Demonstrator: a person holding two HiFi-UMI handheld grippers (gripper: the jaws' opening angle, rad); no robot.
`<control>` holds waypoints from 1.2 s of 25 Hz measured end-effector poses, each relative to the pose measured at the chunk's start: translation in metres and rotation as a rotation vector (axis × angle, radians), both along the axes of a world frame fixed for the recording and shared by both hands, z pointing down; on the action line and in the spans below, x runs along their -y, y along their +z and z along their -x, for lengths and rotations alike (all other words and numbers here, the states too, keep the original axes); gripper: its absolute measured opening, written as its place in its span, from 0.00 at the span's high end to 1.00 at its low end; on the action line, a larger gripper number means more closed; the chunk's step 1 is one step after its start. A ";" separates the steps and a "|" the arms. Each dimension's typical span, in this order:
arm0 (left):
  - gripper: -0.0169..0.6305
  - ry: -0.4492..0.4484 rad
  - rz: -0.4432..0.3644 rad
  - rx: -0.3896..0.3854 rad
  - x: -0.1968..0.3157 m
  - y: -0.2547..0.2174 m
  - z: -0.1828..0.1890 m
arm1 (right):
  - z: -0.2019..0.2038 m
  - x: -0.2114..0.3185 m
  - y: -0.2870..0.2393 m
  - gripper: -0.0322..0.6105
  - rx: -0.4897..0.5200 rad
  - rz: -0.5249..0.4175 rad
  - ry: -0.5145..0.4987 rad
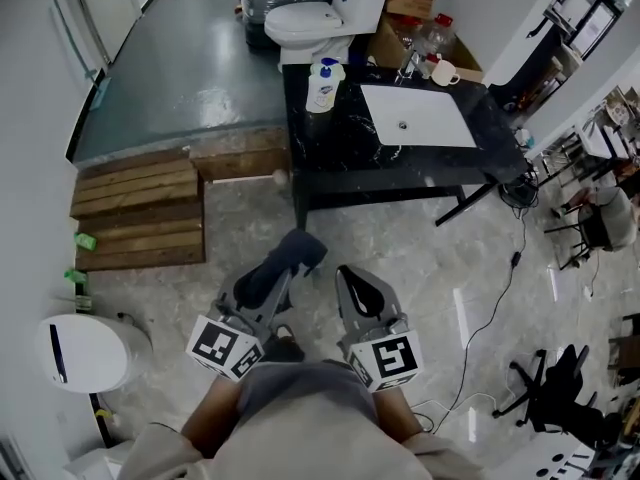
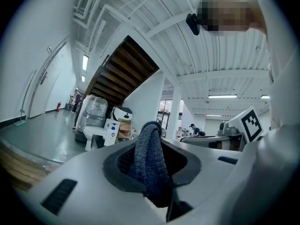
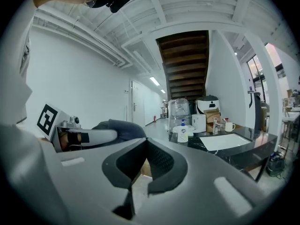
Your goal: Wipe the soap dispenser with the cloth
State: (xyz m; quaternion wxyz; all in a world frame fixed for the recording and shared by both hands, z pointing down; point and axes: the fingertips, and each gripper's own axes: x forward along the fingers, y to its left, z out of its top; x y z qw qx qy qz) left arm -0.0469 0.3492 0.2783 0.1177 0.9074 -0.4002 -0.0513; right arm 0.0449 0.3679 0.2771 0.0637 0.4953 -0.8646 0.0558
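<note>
The white soap dispenser (image 1: 322,85) with a blue pump stands on the left end of the black counter (image 1: 330,158), well ahead of both grippers. It also shows far off in both gripper views, as the soap dispenser (image 2: 112,131) and the soap dispenser (image 3: 183,132). My left gripper (image 1: 287,270) is shut on a dark blue-grey cloth (image 1: 293,254), which bulges out between the jaws as the cloth (image 2: 151,161). My right gripper (image 1: 352,280) is shut with nothing in it (image 3: 146,143). Both are held side by side over the floor, short of the counter.
A white sink basin (image 1: 415,115) is set in the counter, with a white mug (image 1: 443,72) and a tap behind it. A toilet (image 1: 305,23) stands beyond. Wooden steps (image 1: 140,213) lie at the left, a white bin (image 1: 85,353) at the near left, a cable (image 1: 500,298) and chairs at the right.
</note>
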 end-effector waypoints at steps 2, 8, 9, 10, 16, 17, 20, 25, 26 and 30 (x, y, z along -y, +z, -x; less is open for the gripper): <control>0.84 0.012 -0.001 -0.006 0.006 0.000 0.003 | 0.005 0.006 -0.001 0.95 -0.007 -0.004 0.006; 0.84 0.036 -0.006 -0.022 0.019 -0.001 0.010 | 0.013 0.019 0.004 0.95 -0.024 0.004 0.028; 0.84 0.038 -0.004 -0.026 0.020 -0.001 0.011 | 0.014 0.020 0.005 0.95 -0.026 0.008 0.028; 0.84 0.040 -0.001 -0.029 0.021 0.000 0.012 | 0.015 0.021 0.005 0.95 -0.028 0.009 0.028; 0.84 0.052 0.004 -0.039 0.035 0.000 0.009 | 0.012 0.036 0.003 0.95 -0.028 0.001 0.030; 0.84 0.054 0.003 -0.038 0.038 0.000 0.007 | 0.010 0.039 0.003 0.95 -0.026 0.002 0.031; 0.84 0.053 0.003 -0.034 0.048 0.001 0.001 | 0.005 0.050 0.006 0.95 -0.014 0.003 0.031; 0.84 0.045 0.024 -0.034 0.070 0.005 -0.009 | -0.005 0.075 0.007 0.95 0.005 0.004 0.014; 0.84 0.042 0.028 -0.032 0.076 0.005 -0.012 | -0.007 0.082 0.008 0.95 0.007 0.005 0.010; 0.84 0.028 0.039 -0.022 0.105 0.007 -0.022 | -0.020 0.114 0.009 0.95 0.012 0.015 -0.002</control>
